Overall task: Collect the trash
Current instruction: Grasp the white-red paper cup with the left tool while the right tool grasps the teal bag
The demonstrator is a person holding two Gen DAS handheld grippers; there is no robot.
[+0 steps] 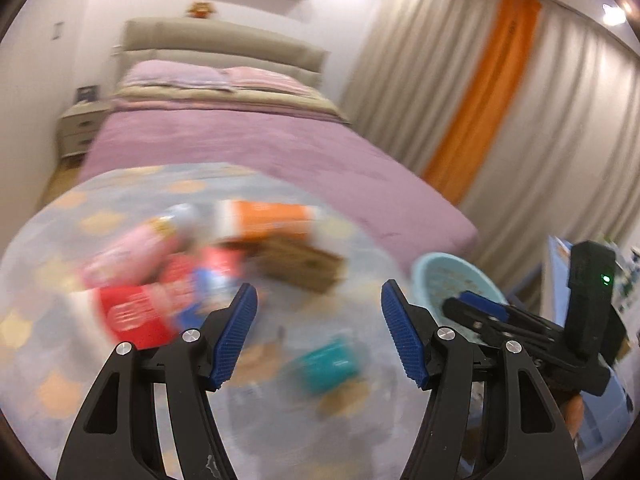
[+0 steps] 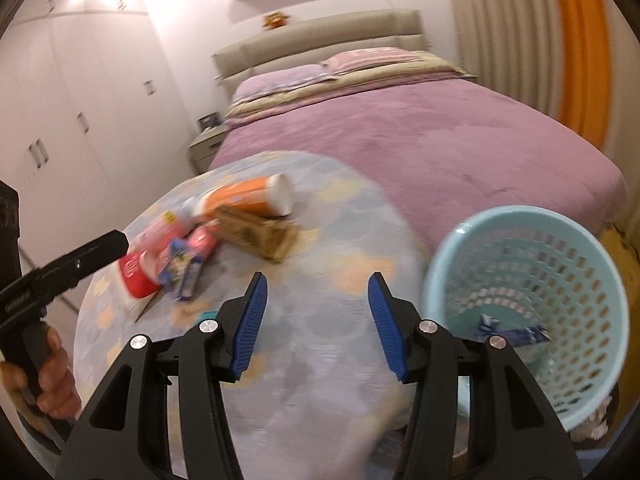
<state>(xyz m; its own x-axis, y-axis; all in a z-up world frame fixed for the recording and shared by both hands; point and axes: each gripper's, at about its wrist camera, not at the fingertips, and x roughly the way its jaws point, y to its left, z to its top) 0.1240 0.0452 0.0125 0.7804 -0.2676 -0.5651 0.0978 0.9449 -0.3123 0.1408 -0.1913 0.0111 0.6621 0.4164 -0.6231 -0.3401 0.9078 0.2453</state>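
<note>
Pale-blue perforated plastic waste basket (image 2: 532,312) stood off the right edge of the round table with the pastel scalloped cloth (image 2: 320,352), a blue-and-white wrapper (image 2: 512,334) lying inside it. Trash sat in a loose heap on the far-left part of the tabletop: an orange-and-white cylindrical tube (image 2: 248,198) lying on its side, a brown cardboard box (image 2: 260,236) touching it in front, a pink packet (image 2: 200,240), a red-and-white packet (image 2: 138,276) and a small blue-printed wrapper (image 2: 186,272), all blurred. A teal packet (image 1: 328,364) lay apart from the heap, nearer the camera.

Left gripper (image 1: 318,336) had its blue-padded jaws apart, nothing between them; the teal packet showed in the gap just beyond the tips, the heap up and left of its left jaw. Right gripper (image 2: 314,326) also had jaws apart and empty, over bare cloth; the heap was well up-left of it, the basket just beside its right jaw. A hand (image 2: 48,380) gripped the left tool's handle at the left edge. Purple-covered bed (image 2: 420,140) behind the table.
</note>
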